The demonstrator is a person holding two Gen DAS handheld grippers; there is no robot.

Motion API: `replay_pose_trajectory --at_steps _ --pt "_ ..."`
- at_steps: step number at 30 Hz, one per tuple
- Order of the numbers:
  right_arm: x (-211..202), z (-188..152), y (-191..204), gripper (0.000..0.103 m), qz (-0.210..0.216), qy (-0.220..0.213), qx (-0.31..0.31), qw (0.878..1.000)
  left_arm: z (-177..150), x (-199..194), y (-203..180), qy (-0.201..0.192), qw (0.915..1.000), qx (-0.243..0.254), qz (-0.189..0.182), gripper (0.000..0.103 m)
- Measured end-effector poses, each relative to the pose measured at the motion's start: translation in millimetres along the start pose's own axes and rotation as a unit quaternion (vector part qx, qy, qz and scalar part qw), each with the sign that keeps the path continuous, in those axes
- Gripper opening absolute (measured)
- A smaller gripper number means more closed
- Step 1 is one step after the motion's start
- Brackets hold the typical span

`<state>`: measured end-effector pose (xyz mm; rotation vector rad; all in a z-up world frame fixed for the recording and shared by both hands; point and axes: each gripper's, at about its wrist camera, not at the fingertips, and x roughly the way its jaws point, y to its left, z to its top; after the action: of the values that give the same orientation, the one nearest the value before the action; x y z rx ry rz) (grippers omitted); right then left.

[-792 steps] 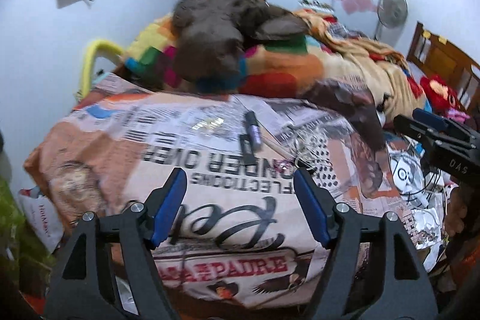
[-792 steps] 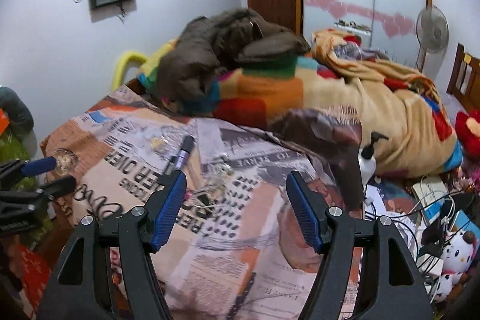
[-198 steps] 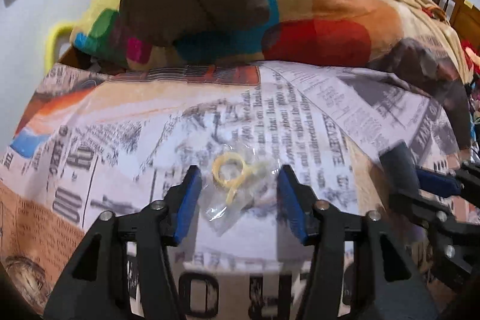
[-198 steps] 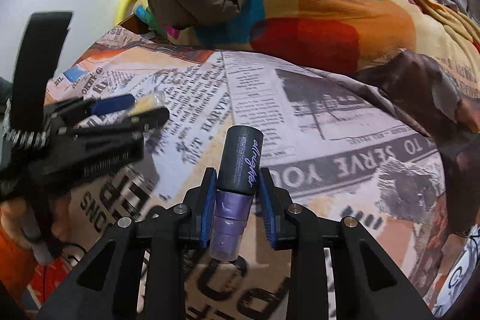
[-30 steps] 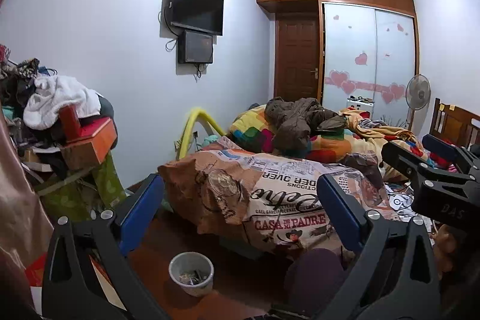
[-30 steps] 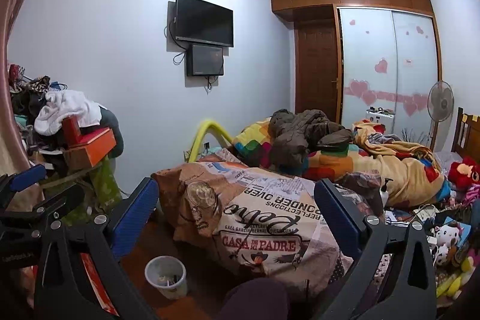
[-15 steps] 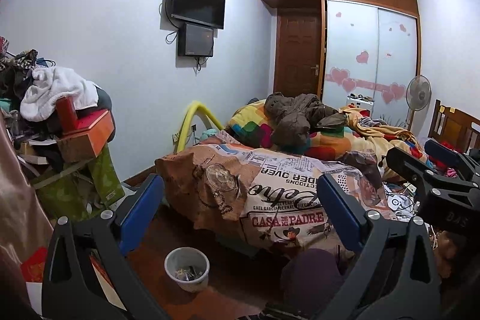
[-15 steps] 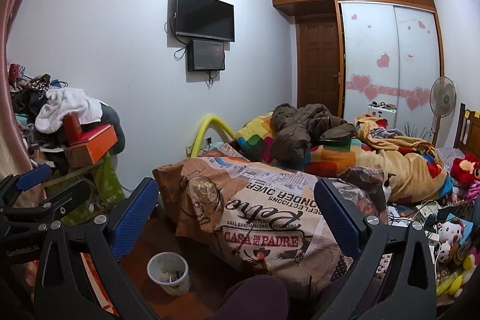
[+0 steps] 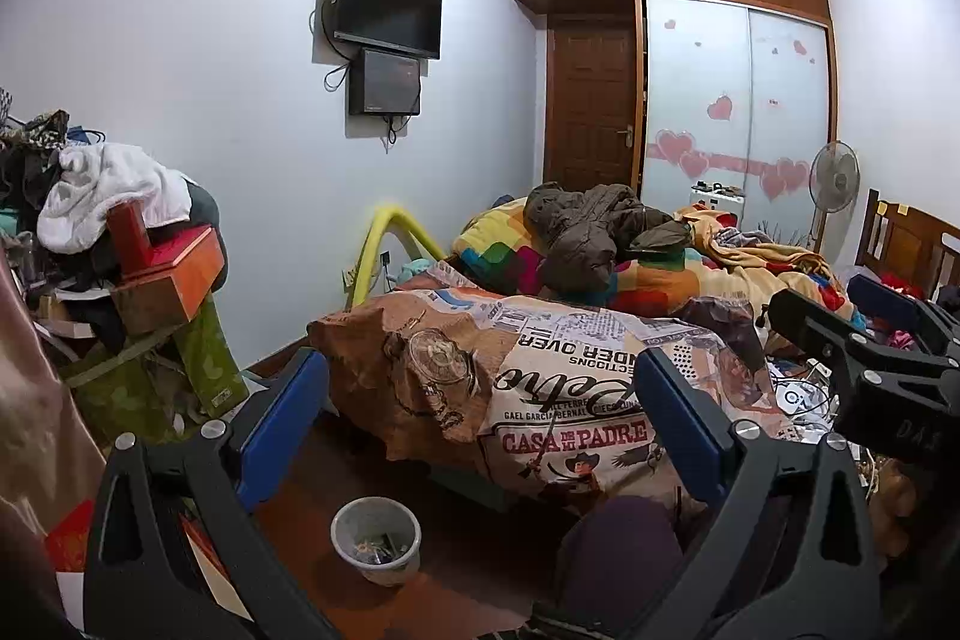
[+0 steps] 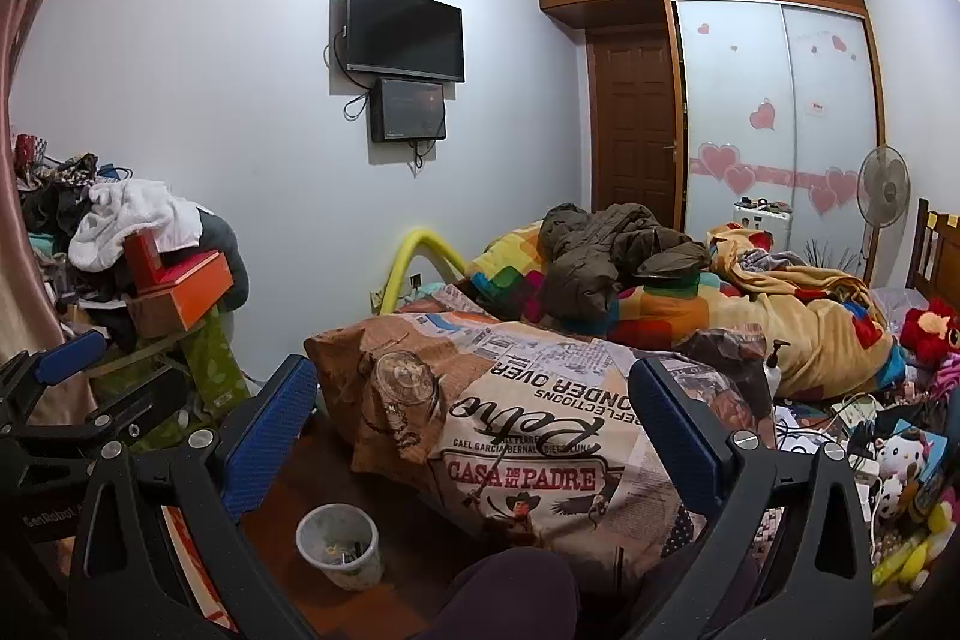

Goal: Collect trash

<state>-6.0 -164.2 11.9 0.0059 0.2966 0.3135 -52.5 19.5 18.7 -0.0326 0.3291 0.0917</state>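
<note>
Both my tools are spread wide and carry nothing: the left hand-held gripper point(image 9: 480, 430) and the right hand-held gripper point(image 10: 474, 430) face the bed point(image 10: 540, 400) from a standing distance. The small white trash bin point(image 9: 376, 539) sits on the floor below and slightly left of centre in both views, holding a few scraps; it lies about equally near either hand, I judge. No loose trash shows clearly on the bedspread point(image 9: 570, 388). Its print reads "CASA DE MI PADRE", with "Pebe" and upside-down "PONDER OVER". The left tool's body reads "GenRobot".
</note>
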Motion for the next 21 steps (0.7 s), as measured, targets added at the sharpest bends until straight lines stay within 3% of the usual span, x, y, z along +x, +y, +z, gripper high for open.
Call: replay_pose_trajectory --at_steps 21 --pt "-2.6 6.9 -3.3 0.103 -0.003 0.001 0.009 1.000 1.8 0.7 3.5 0.002 0.9997 0.004 -0.023 0.102"
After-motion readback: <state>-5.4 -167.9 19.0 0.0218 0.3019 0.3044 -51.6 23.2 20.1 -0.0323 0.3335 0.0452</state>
